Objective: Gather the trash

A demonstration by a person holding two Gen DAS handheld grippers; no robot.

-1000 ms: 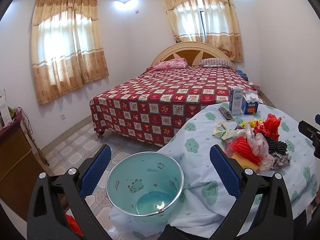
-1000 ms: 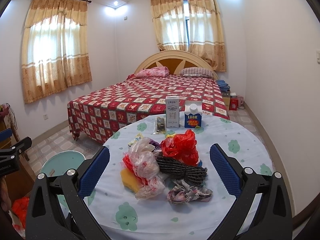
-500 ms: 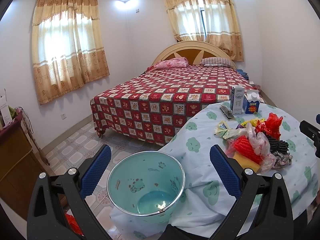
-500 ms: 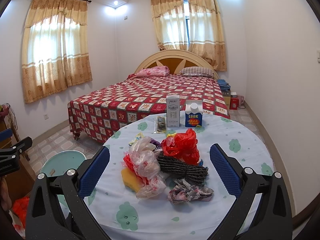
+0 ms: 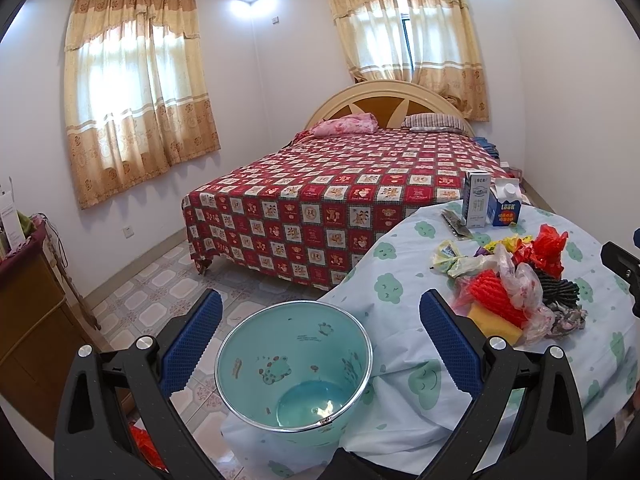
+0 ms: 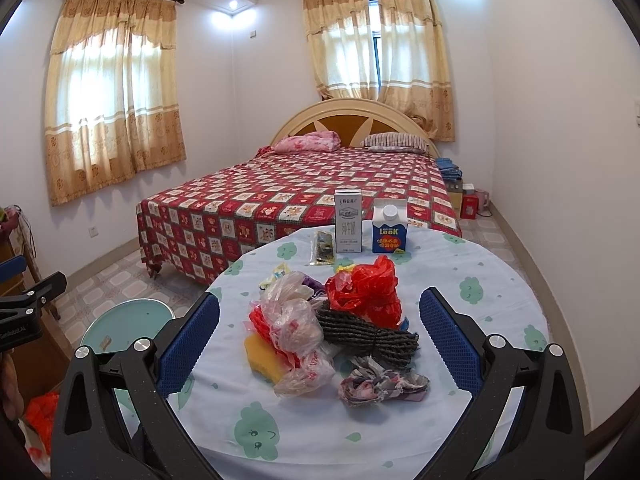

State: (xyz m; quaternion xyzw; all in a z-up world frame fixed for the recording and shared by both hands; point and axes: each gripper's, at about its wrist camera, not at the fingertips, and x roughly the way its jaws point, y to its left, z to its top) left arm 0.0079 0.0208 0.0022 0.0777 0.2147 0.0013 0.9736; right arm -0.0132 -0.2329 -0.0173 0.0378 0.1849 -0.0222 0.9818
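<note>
I have the left gripper [image 5: 320, 344] spread wide over the teal bin [image 5: 294, 364] at the table's left edge, and the right gripper [image 6: 319, 340] equally agape, empty, before the trash pile [image 6: 332, 328] mid-table [image 6: 480, 280].

The yellow sponge [image 6: 262, 354] lies mostly hidden under the clear plastic bag [image 6: 296, 322].

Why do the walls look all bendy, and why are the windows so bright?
Both views come through a fisheye lens, so straight walls bulge and the corners go black. In the left wrist view the left window glows washed-out behind its curtains; in the right wrist view ceiling spotlights flare white, while the trash pile stays sharp.
</note>
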